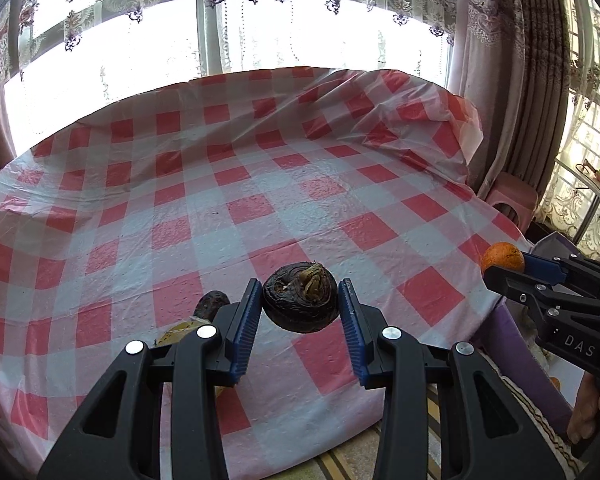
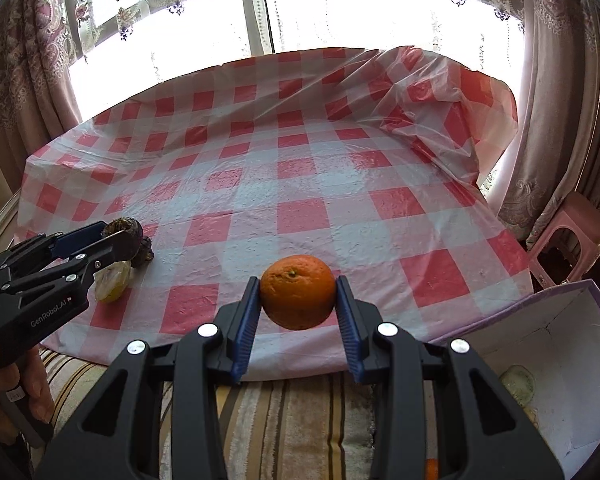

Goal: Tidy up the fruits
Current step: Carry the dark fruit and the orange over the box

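Left gripper (image 1: 300,306) held a dark wrinkled fruit (image 1: 300,298) above the checked table (image 1: 260,184); right gripper (image 2: 298,300) clamped an orange (image 2: 298,292) above its near edge.

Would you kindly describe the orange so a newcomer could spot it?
Start at the checked tablecloth and come to its near edge. There the right claw grips the orange, the only bright, smooth, round fruit; the left claw's fruit is dark and wrinkled.

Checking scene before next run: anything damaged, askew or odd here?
Yes. The dark fruit in the left gripper is shrivelled and wrinkled, likely spoiled; the orange in the right gripper looks sound. The checked tablecloth is rucked up at the far right corner.
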